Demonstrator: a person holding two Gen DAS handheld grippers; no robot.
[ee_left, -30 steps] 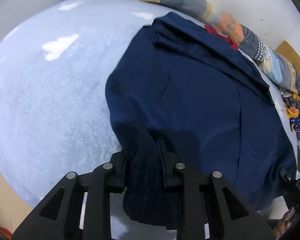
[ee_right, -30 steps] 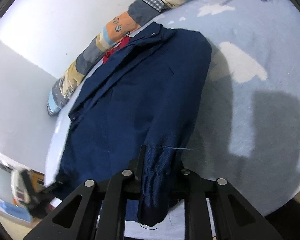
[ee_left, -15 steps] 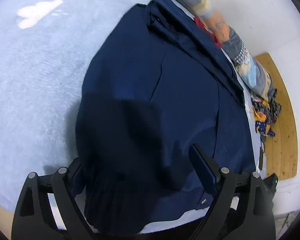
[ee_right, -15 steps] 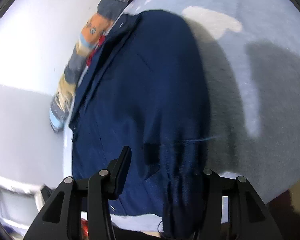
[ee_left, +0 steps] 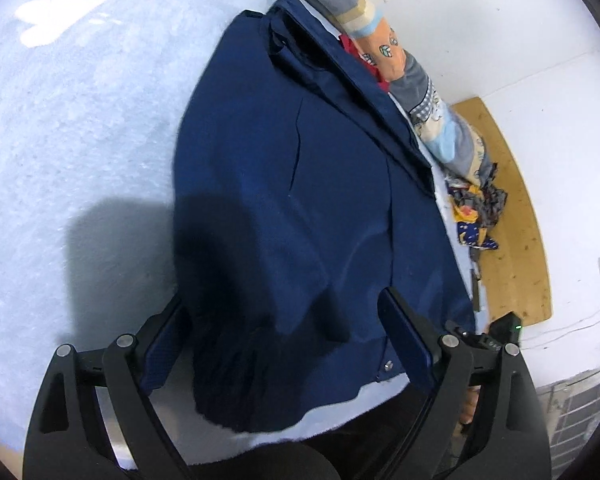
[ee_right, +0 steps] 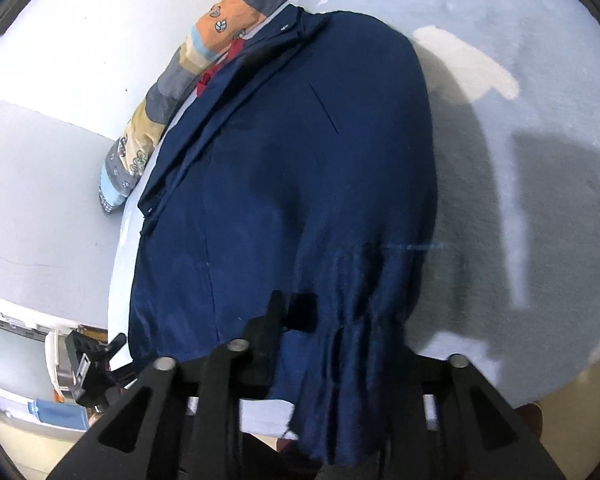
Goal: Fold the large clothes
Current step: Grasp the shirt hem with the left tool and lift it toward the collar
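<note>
Navy blue cloth is filling most of what I am seeing: one jacket [ee_left: 300,200], lying flat on one pale blue fleecy blanket [ee_left: 80,140]. I am counting two grippers, one patchwork bolster [ee_left: 428,96] along the far edge by the white wall, one scrap of red cloth [ee_left: 364,60] peeking out from under the jacket's collar, and one small heap of patterned rags [ee_left: 476,216] on a wooden board [ee_left: 516,240].

My left gripper [ee_left: 284,340] is standing wide open, its jaws having just been spreading; the jacket's near hem is lying between the two fingers, and neither pad is pressing on it. The gathered cuff of the folded-over sleeve is sitting just inside the left-hand finger.

My right gripper [ee_right: 340,340] is standing partly open, its jaws also having just been parting. The other sleeve's bunched cuff is draping down between its fingers and over the near edge of the blanket; I am seeing the left-hand finger clear of the cloth, while the right-hand one is hiding behind the sleeve.
</note>
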